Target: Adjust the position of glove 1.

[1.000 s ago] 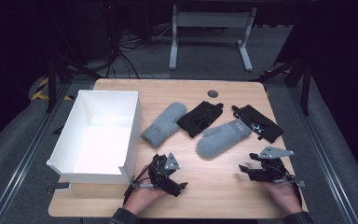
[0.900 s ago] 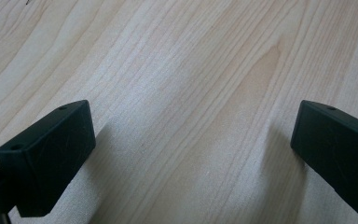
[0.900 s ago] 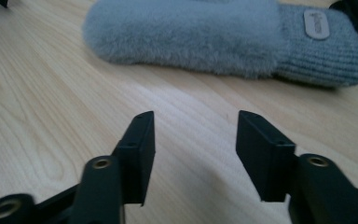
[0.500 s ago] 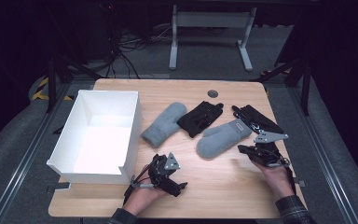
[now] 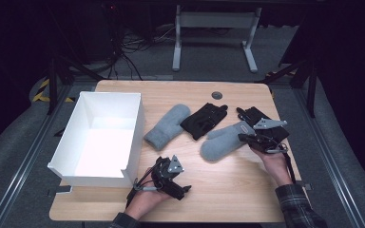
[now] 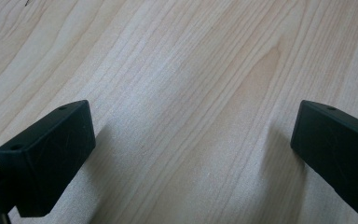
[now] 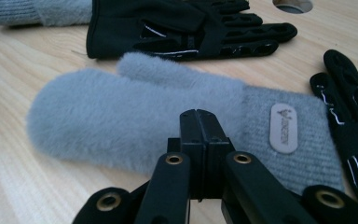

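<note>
The right gripper (image 5: 247,138) sits at the cuff end of a grey fleece mitten (image 5: 223,141), which lies flat on the right half of the wooden table (image 5: 228,190), between a black glove (image 5: 203,119) to its far left and another black glove (image 5: 254,115) at its far right. In the right gripper view its jaws are pressed together with nothing between them, hovering just near the mitten's (image 7: 168,112) edge. Closed like this, they would likely only push the soft pile and slide the mitten against the neighbouring glove (image 7: 349,116), or snag that glove's fingers instead. The left gripper (image 5: 183,190) rests near the front edge, right of the white box (image 5: 135,137), its jaws wide apart over bare wood, too far off to steady anything.
</note>
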{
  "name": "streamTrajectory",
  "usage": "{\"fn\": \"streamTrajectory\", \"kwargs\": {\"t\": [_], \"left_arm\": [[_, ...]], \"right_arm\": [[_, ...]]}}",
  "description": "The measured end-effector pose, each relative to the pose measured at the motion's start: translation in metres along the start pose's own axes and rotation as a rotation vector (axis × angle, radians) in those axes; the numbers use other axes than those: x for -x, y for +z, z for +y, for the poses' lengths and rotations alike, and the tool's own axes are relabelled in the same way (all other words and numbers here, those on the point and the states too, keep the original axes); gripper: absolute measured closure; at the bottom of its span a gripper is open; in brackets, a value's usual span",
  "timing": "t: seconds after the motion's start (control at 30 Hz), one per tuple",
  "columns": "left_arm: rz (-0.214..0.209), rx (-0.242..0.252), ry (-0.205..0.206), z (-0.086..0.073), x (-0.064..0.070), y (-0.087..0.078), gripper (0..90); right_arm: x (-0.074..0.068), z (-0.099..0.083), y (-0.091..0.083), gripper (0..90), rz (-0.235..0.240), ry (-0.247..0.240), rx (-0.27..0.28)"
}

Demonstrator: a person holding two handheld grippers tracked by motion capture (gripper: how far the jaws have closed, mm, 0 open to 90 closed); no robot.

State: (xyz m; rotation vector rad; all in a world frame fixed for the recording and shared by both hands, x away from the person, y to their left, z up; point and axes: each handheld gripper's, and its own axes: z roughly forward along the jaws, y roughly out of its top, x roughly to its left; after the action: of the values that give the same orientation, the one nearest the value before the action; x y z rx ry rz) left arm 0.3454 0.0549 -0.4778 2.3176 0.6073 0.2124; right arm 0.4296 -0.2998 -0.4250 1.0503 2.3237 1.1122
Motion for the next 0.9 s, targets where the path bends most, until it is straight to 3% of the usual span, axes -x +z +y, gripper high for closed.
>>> {"fn": "streamTrajectory", "kwargs": {"t": [0.2,0.5,0.9], "left_arm": [[0.004,-0.003,-0.007,0.0,0.001,0.0,0.2],[0.003,0.001,-0.005,0.0,0.001,0.0,0.2],[0.004,0.001,-0.008,-0.001,0.001,0.0,0.2]], "right_arm": [[0.005,0.003,0.01,90.0,-0.006,0.0,0.009],[0.018,0.003,0.032,90.0,-0.016,0.006,-0.042],[0.003,0.001,0.037,90.0,0.05,-0.047,-0.077]]}}
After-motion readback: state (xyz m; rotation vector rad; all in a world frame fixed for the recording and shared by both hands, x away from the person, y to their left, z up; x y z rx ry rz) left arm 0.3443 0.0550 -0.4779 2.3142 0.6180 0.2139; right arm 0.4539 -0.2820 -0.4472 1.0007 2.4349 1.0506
